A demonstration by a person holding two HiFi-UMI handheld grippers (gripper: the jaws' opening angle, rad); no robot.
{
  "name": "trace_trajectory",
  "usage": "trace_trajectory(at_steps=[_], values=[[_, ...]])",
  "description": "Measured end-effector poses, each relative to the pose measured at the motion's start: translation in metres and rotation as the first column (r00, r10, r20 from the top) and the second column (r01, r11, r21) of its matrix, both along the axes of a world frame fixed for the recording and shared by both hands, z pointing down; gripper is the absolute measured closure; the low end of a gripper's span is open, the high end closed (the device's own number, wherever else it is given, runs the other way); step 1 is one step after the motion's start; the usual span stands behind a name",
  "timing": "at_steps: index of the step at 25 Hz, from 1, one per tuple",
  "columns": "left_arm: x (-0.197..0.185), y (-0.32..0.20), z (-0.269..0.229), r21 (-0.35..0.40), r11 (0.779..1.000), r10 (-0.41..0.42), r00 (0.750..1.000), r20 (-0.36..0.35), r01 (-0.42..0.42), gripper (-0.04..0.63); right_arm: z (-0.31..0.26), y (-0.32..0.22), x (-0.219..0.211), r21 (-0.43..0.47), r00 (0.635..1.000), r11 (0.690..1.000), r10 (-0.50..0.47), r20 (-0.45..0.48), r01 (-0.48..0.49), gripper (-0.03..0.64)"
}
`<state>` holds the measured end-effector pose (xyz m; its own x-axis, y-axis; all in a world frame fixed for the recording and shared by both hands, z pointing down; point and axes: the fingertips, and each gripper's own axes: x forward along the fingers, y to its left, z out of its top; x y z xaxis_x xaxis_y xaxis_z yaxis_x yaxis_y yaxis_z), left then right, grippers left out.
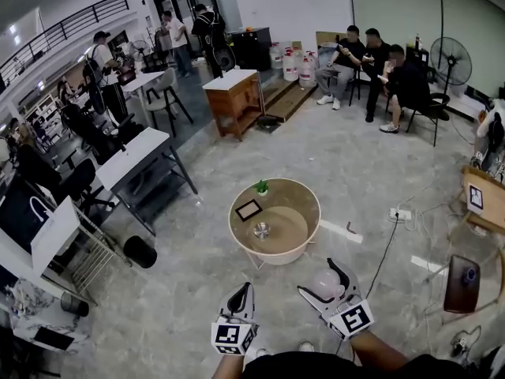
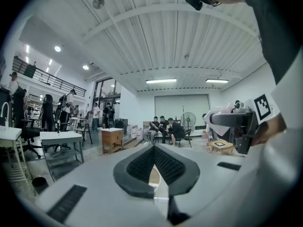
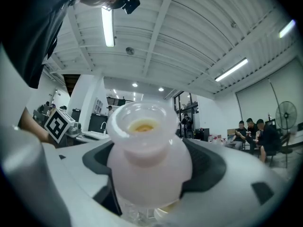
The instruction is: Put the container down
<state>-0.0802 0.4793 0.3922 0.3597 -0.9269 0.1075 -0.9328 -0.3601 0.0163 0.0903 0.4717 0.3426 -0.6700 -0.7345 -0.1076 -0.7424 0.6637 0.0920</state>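
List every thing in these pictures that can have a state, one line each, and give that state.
left gripper: jaws together, nothing between them.
right gripper: jaws wide, closed on the container.
container: held in the air, short of the round table, not yet set down.
round table: standing, with small things on it.
small plant: upright on the table.
picture frame: lying flat on the table.
metal bowl: upright on the table.

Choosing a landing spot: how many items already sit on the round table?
3 on the round table: a small green plant at the far edge, a dark-framed square nearer on the left, and a small metallic object near the middle. None seems hidden.
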Motion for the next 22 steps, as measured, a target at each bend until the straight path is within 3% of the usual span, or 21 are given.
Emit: trace_trajectory(at_steps=[11,15,19,22], values=[[0.005,-0.044,0.024,-0.032,0.999,-0.009,1.0,-0.005,0.009,0.601,-0.001,-0.061,-0.006,0.017,0.999,0.999,-0.031,-0.013,0.031,0.207],[0.004,-0.085,0.025,-0.029,1.0,0.007,1.0,-0.005,-0.007,0.601,-0.004,-0.102,-0.009,0.013,1.0,1.0,-0.012,-0.021,0.012,0.207],[-0.007,-0.136,0.018,-0.013,1.0,0.016,1.0,0.002,-0.016,0.601,-0.01,-0.149,-0.018,0.069,1.0,0.998,0.015,-0.027,-0.013,0.207],[-0.012,-0.172,0.012,-0.011,0.999,0.046,0.999,0.007,-0.046,0.601,-0.009,-0.18,-0.026,0.044,0.999,0.999,0.029,-0.026,-0.028,0.207]])
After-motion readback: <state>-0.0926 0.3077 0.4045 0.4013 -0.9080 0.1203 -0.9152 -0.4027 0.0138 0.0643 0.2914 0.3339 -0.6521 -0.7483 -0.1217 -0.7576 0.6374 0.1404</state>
